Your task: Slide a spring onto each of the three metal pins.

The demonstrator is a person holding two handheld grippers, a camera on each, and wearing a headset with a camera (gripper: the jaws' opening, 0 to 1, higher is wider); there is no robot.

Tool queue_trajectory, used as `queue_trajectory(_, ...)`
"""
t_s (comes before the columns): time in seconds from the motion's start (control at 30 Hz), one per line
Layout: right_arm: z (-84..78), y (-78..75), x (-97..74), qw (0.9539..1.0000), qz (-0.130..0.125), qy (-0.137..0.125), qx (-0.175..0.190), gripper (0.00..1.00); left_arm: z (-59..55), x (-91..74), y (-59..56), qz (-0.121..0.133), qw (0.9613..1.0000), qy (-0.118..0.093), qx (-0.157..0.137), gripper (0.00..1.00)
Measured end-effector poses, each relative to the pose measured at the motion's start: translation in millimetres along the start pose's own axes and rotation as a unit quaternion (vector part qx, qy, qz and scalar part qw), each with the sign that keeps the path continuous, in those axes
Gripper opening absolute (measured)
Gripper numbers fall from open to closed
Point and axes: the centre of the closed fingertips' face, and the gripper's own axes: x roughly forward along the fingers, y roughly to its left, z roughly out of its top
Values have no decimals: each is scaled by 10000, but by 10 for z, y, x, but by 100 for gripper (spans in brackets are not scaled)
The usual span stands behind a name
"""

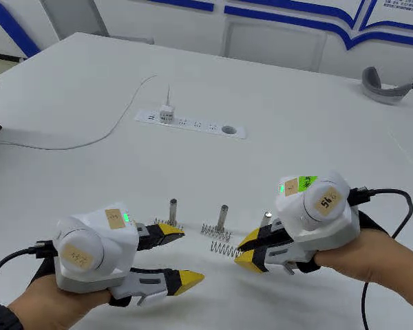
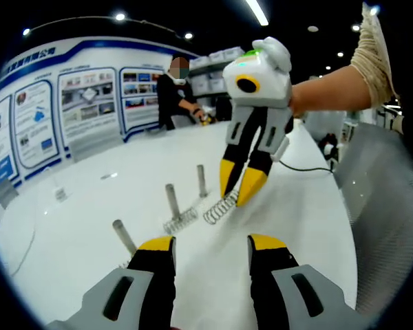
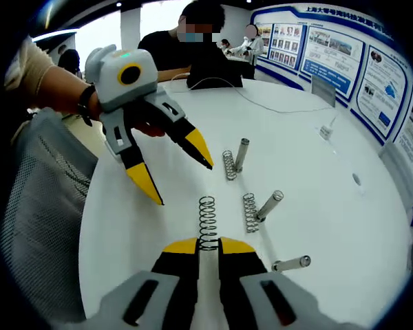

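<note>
White surface [image 1: 89, 103] carries three upright metal pins [image 1: 223, 217] in row. Near right: right tongs [image 1: 244, 251] pinched on one end of spring [image 1: 226, 249], rest sticking out free, likely for threading over pin. Near left: left tongs [image 1: 191, 256] wide open, empty. Two loose springs [image 1: 215, 231] lie at pin bases.

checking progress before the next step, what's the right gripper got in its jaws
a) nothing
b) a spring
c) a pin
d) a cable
b: the right gripper has its jaws closed on one end of a spring, which sticks out ahead of the tips.
</note>
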Motion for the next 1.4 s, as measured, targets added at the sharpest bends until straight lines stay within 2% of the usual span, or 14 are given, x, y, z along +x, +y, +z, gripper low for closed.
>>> queue_trajectory(0.23,88,77,23,9994,158,68,-289,11,26,51,-71,-137,9998,-17,106,37)
queue_trajectory(0.57,95,176,36,9971,403,218,-600,12,34,79,-157,-291,9990,-11,353,26)
queue_trajectory(1.0,126,248,8,9950,588,304,-748,12,10,114,-200,-349,9977,-2,583,13)
queue_trajectory(1.27,278,258,-86,9957,648,72,-652,12,-7,113,-198,-345,9976,30,594,13)
queue_trajectory(1.4,404,268,-127,9960,652,-170,-578,11,-8,122,-207,-350,9977,29,582,12)
